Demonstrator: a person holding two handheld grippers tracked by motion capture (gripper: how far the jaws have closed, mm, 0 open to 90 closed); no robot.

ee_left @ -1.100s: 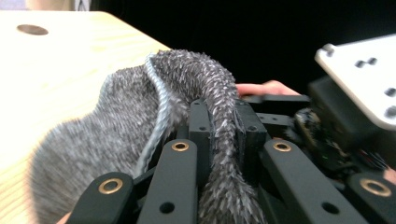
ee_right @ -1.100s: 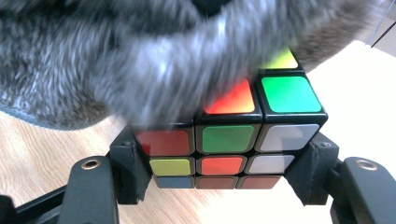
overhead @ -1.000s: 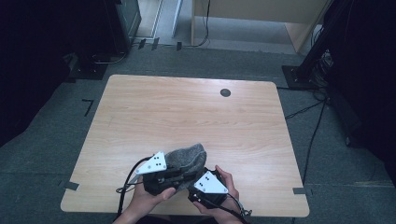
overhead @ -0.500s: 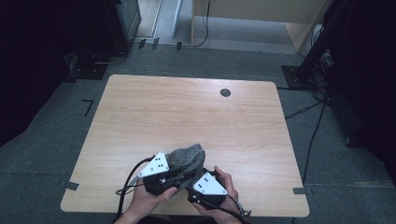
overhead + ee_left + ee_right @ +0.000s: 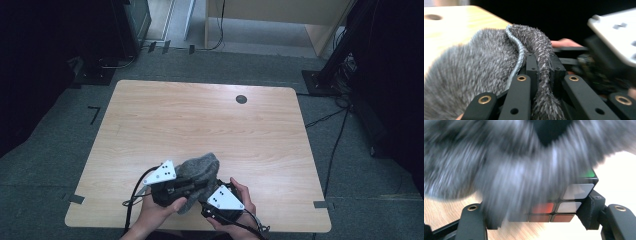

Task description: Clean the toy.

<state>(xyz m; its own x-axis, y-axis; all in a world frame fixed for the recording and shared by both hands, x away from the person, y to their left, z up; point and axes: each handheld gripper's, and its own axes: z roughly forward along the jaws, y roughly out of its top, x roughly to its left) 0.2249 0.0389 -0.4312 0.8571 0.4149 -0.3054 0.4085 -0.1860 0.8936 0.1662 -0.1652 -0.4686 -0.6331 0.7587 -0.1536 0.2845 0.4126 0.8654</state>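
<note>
The left gripper (image 5: 541, 82) is clamping its fingers together on the rim of a grey fuzzy pouch (image 5: 199, 172), holding it open toward the right gripper (image 5: 534, 220), whose fingers are gripping a puzzle cube (image 5: 564, 202) right at the pouch's mouth, over the tabletop's (image 5: 200, 120) near edge.

Your left gripper (image 5: 541, 75) has just closed its jaws tighter on the edge of the grey furry pouch (image 5: 481, 67); nothing else shifted.

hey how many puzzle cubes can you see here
1. The puzzle cube sits between the right tongs, partly covered by the grey fuzzy pouch near the table's front edge. The pouch could hide others.
</note>
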